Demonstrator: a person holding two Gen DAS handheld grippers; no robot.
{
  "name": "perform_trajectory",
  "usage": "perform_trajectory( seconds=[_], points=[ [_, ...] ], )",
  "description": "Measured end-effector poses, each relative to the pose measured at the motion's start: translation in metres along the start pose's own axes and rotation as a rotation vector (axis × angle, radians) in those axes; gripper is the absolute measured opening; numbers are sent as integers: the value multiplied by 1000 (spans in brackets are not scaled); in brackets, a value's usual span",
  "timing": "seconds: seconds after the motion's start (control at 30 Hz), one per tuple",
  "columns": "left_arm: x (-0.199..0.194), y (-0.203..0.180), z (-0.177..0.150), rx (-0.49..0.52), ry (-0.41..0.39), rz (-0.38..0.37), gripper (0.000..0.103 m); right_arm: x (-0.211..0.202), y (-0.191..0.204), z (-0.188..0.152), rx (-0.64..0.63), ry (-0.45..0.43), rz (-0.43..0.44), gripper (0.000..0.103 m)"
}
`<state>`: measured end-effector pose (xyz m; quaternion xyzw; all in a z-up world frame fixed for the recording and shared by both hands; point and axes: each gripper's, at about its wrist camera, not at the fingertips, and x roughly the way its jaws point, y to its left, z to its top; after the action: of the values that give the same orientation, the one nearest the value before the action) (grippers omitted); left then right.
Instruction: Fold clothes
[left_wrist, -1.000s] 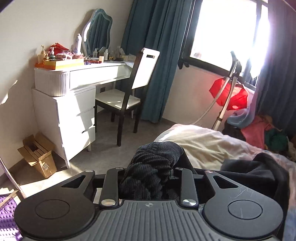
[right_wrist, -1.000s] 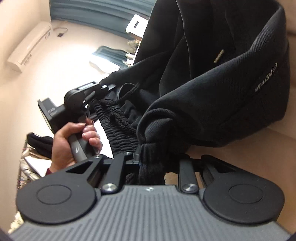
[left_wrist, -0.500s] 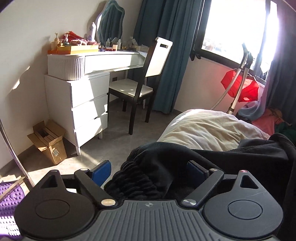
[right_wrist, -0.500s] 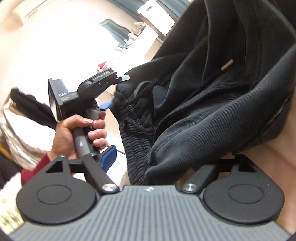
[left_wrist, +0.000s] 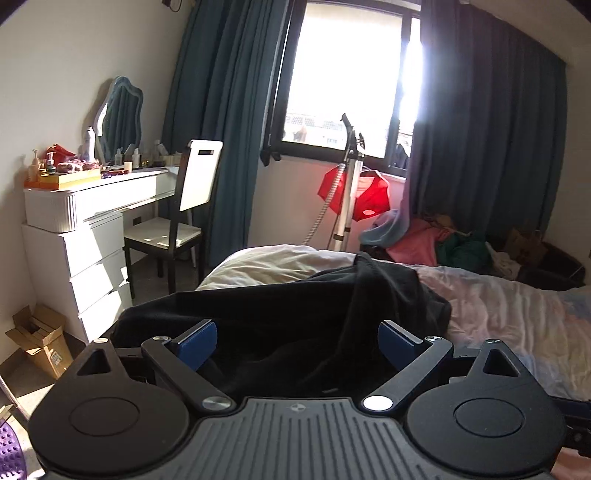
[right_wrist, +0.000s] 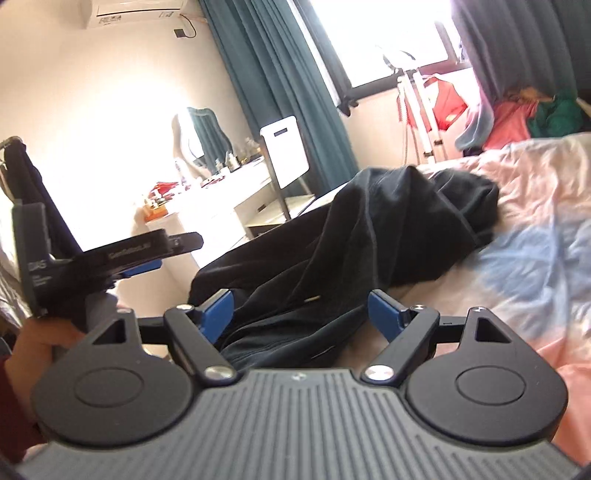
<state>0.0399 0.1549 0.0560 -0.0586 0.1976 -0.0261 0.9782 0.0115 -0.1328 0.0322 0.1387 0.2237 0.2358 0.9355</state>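
Both grippers have let go of the black garment since a second ago, and it now lies dropped on the bed.

Left gripper (left_wrist: 297, 343) and right gripper (right_wrist: 301, 308), jaws spread, flank the black garment's (right_wrist: 388, 229) near end; its length runs far-right across the bed (right_wrist: 535, 236), crumpled.

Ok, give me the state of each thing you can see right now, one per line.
Left gripper: open, empty.
Right gripper: open, empty.
Black corduroy garment: released, lying crumpled on the bed.
Pastel bed sheet: wrinkled.
Teal curtains: drawn apart.
White-backed chair: unoccupied.
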Motion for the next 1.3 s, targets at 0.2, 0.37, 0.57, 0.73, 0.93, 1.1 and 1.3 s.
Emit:
perform_trajectory(
  seconds=[0.2,0.37,0.57,0.73,0.93,1.1,1.3],
  points=[
    [-20,-69,-46,18,-59,-64,96,-35,-33,-3,-83,-79,-132,83],
    [-6,-74,-92,8,-47,-80,97,-39,-58,-28,-84,-120,-183,83],
    [0,-48,-96,-55,-34,-23,98,-39,-69,-38,-66,-160,-239,82],
    [7,-38,-95,-78,-23,-10,100,-42,-71,-40,-61,-174,-247,82],
    [9,-42,-100,-40,-14,2,100,-42,-73,-43,-38,-149,-260,82],
    [25,-48,-98,-25,36,10,99,-46,-75,-42,-21,-155,-263,82],
    [76,-60,-76,76,55,26,99,-50,-92,-41,34,-155,-314,82]
  ],
)
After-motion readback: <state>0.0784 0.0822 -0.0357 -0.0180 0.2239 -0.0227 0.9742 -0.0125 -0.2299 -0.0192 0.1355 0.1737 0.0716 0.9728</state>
